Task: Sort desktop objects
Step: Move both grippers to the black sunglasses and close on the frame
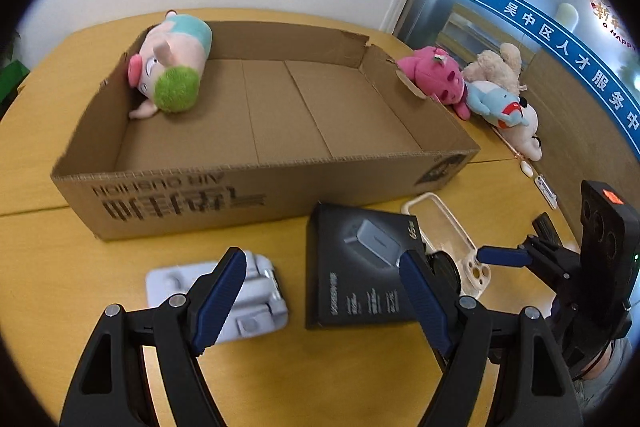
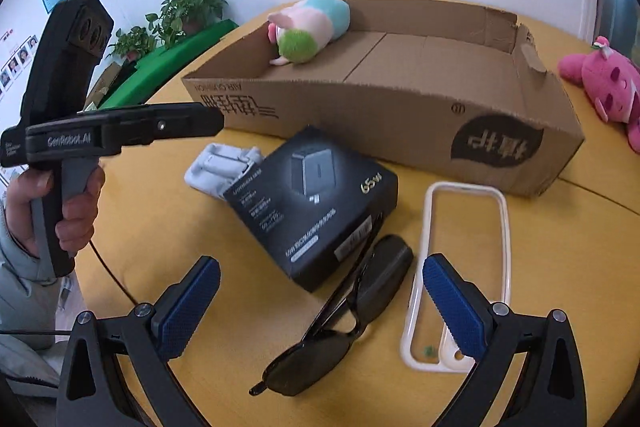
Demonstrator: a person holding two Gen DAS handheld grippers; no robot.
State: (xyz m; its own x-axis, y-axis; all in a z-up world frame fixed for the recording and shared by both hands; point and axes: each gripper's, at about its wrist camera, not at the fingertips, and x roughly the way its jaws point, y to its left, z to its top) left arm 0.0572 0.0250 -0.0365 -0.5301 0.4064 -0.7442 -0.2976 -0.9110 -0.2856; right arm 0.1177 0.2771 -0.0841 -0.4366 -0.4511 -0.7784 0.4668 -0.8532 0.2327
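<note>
Black box (image 2: 316,203) flat on the yellow desk (image 2: 168,227), just before the cardboard tray (image 2: 400,123). Sunglasses (image 2: 340,319) and white phone case (image 2: 468,267) beside it, grey holder (image 2: 224,167) behind. Plush pig (image 1: 172,67) in the tray's far corner. Left gripper (image 1: 320,291) and right gripper (image 2: 320,303): jaws wide, holding nothing.

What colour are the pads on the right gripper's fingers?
Dark blue with a fine textured grid, on the right gripper's pads; clearest in the right wrist view.
</note>
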